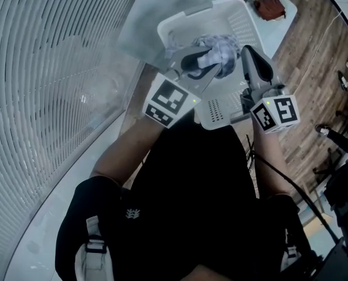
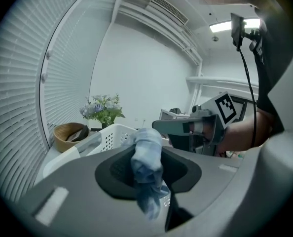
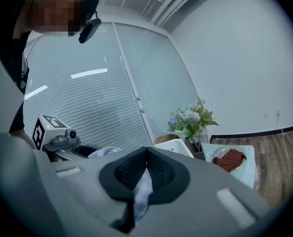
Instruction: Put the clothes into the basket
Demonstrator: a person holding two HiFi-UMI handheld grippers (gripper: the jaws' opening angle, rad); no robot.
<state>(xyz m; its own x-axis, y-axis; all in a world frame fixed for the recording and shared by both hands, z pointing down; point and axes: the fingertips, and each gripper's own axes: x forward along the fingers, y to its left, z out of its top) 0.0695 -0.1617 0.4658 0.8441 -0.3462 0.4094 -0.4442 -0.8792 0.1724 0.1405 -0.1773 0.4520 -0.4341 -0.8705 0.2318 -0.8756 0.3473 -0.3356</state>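
1. Holding a mottled blue-grey garment (image 1: 218, 47) up between both tools, directly over the white perforated laundry basket (image 1: 183, 17), at twelve o'clock from the body.
2. Left gripper (image 1: 204, 60): jaws clamped on a thick twisted bunch of the fabric, held apart only by that wad, with a loose tail drooping below. Probably gripped there to carry the bulk.
3. Right gripper (image 1: 245, 56): jaws pressed almost together on a thin fold of the same garment, at three o'clock of the left one. Likely pinched at a second spot to keep the cloth gathered and its trailing ends off the rim.
4. Garment apparently not yet resting in the basket; hanging above the open mouth, ready to fall inside on release.
5. Next, as a judgement: lowering, then parting both pairs of jaws together, to avoid a drape over the wall from freeing one side only.
6. Elsewhere: a reddish-brown cloth (image 1: 269, 7) on a pale tabletop at one o'clock beyond the basket, well apart from it, seemingly still to be collected.
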